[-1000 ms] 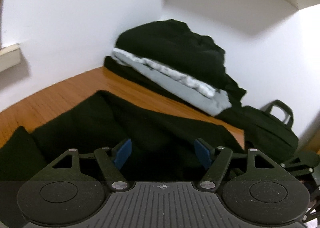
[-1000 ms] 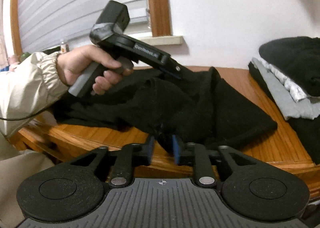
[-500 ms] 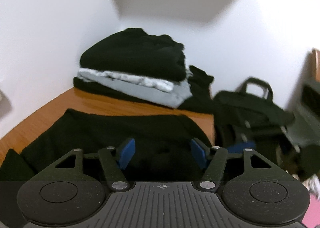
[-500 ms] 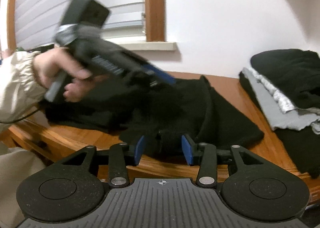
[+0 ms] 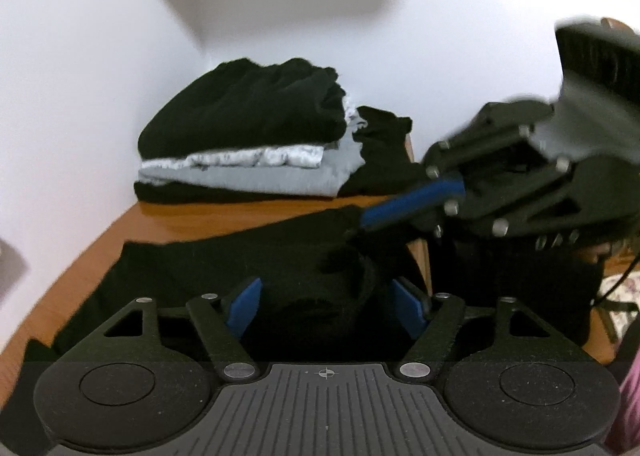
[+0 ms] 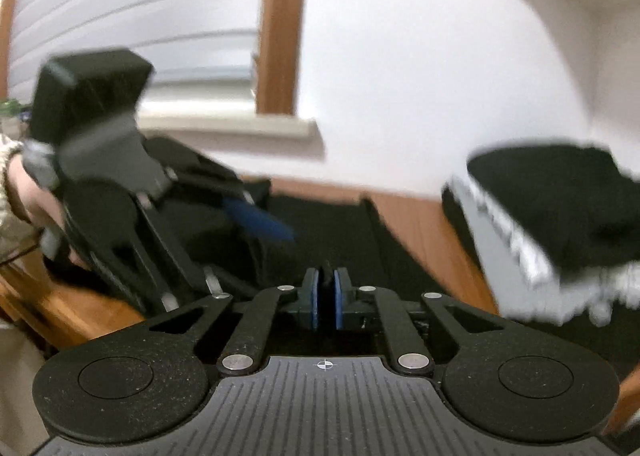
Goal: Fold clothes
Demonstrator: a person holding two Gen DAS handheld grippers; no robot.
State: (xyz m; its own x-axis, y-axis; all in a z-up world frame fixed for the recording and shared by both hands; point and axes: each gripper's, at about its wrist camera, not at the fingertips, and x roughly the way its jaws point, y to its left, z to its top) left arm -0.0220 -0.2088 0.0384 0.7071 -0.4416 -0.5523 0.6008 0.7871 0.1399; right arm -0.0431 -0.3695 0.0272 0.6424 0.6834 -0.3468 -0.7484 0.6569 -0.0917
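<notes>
A black garment (image 5: pixel 224 268) lies spread on the wooden table (image 5: pixel 240 216); it also shows in the right wrist view (image 6: pixel 320 224). My left gripper (image 5: pixel 326 310) is open, its blue pads on either side of a bunched part of the garment. My right gripper (image 6: pixel 326 296) is shut on a thin fold of the black garment. In the left wrist view the right gripper (image 5: pixel 360 222) comes in from the right and pinches the garment's far edge. In the right wrist view the left gripper (image 6: pixel 260 220) is blurred at the left.
A stack of folded clothes (image 5: pixel 248 144), black over grey and white over black, sits at the far end of the table against the white wall; it also shows in the right wrist view (image 6: pixel 560 216). A window with blinds (image 6: pixel 140 16) is behind.
My right gripper opened, then shut on the garment nearer its far edge. My left gripper swung right and stays open. Both views are now blurred by motion.
</notes>
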